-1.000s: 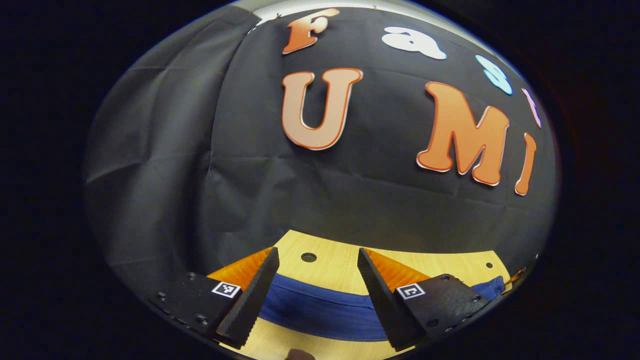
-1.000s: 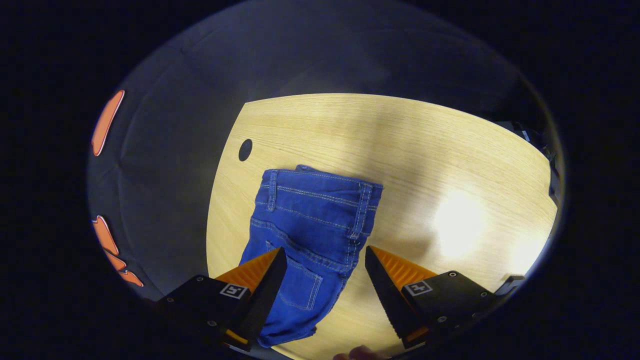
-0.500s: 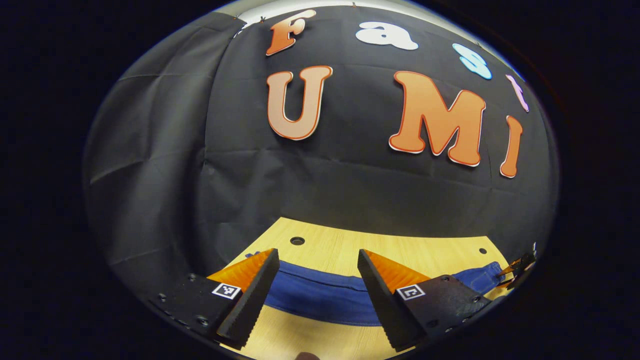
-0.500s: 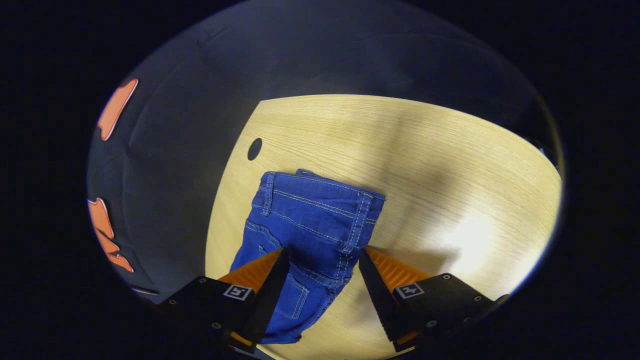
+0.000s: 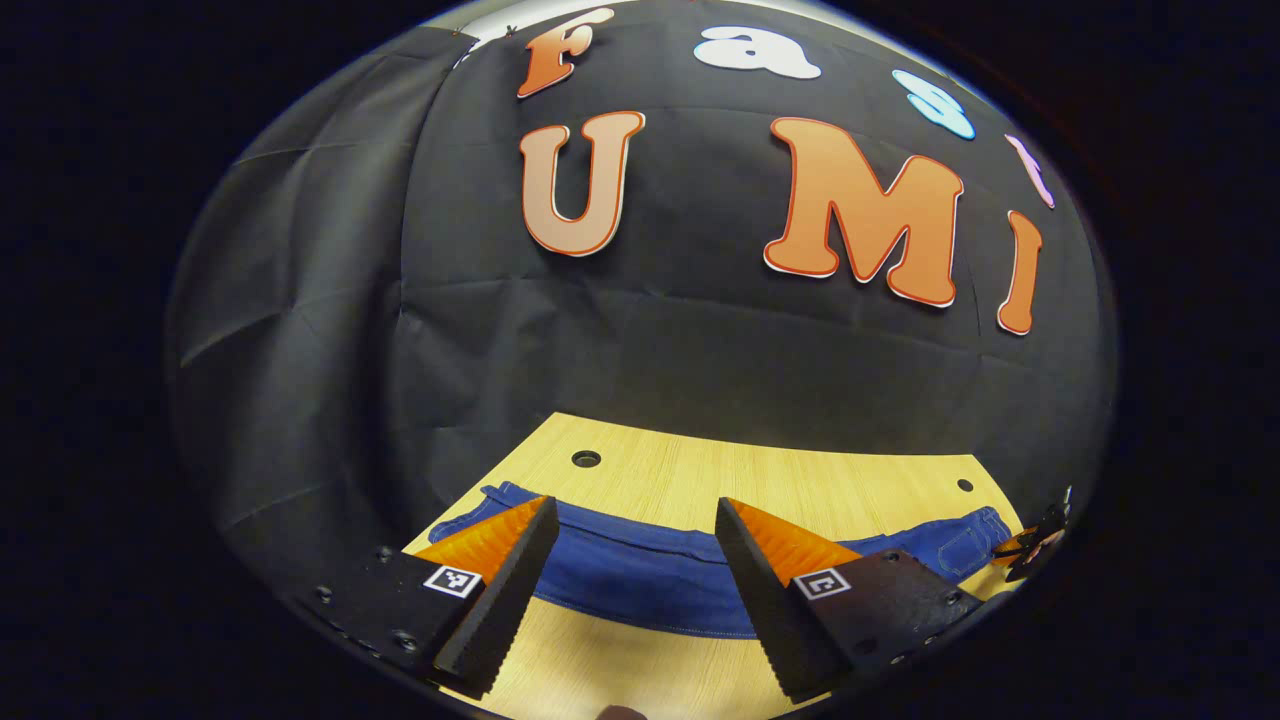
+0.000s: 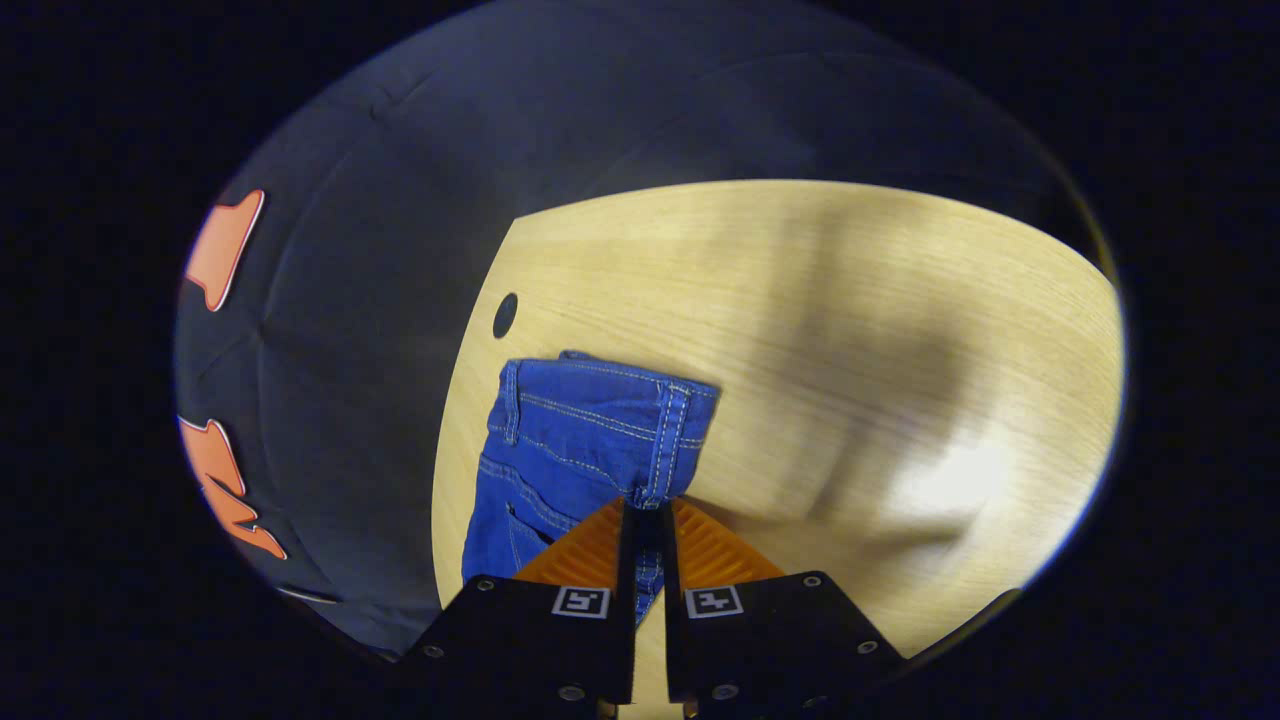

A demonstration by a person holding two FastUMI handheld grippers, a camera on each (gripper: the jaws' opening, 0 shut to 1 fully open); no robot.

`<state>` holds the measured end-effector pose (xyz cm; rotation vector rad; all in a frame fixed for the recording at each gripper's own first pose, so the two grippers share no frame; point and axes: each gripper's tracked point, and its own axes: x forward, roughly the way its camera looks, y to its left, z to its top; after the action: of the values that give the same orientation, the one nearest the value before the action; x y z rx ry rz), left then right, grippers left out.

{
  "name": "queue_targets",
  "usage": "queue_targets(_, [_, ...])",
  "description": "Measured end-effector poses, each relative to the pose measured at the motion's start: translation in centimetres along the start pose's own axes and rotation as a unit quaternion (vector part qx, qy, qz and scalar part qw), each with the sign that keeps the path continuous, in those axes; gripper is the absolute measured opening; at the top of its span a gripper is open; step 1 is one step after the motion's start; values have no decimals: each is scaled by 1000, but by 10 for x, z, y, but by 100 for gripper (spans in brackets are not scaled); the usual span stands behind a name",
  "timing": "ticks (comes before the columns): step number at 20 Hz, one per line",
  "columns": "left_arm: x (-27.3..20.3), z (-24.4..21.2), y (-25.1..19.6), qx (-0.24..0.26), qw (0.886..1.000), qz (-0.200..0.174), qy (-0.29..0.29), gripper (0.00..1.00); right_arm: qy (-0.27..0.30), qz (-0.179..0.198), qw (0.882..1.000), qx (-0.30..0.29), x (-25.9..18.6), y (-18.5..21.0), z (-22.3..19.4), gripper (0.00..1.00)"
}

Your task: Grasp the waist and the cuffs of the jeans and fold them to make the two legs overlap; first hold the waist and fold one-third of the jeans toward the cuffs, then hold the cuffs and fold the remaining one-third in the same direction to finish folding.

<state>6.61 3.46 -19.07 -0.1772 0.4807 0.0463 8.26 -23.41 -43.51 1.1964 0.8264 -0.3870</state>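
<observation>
In the left gripper view, the left claw (image 5: pixel 635 520) has its two fingers spread wide apart, with nothing between them but open air. It hangs above the pale wood-grain counter (image 5: pixel 800 480), tilted so that it looks across the surface toward the black cloth wall (image 5: pixel 300 330) of the booth. The blue denim jeans (image 5: pixel 640 570) lie flat on the counter as a long band running from side to side past both fingers, apart from them. One end of the band reaches the counter's left edge; the other end, where a stitched pocket shows, lies at the far right. Two small dark round holes (image 5: pixel 586 459) sit in the counter beyond the jeans, one on the left and one on the right. At the far right edge a small part of the other gripper appears, too small to make out in detail.

In the right gripper view, the right claw (image 6: pixel 648 510) is closed, its two fingers pinched together on the edge of the jeans (image 6: pixel 570 440) just below the waistband, beside a belt loop with pale stitching. The waist end lies flat on the counter (image 6: pixel 850 330) ahead of the claw, near the counter's left edge and close to a dark round hole (image 6: pixel 505 315). A bright patch of light falls on the bare wood to the right.
</observation>
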Motion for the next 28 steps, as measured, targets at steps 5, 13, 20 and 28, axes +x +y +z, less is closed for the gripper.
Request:
queue_targets(5, [-6, 2, 8, 0, 1000, 9, 1, 97, -25, 37, 998, -44, -32, 20, 7, 5])
queue_targets(13, [5, 5, 15, -1, 1000, -23, -2, 97, -61, 89, 978, -176, -76, 105, -29, 5])
queue_targets(20, [27, 4, 48, -20, 999, -36, 5, 98, -61, 114, 950, -283, -104, 175, -105, 5])
queue_targets(28, [42, -1, 102, -45, 999, -24, 16, 98, -23, 163, 923, -349, -119, 247, -206, 5])
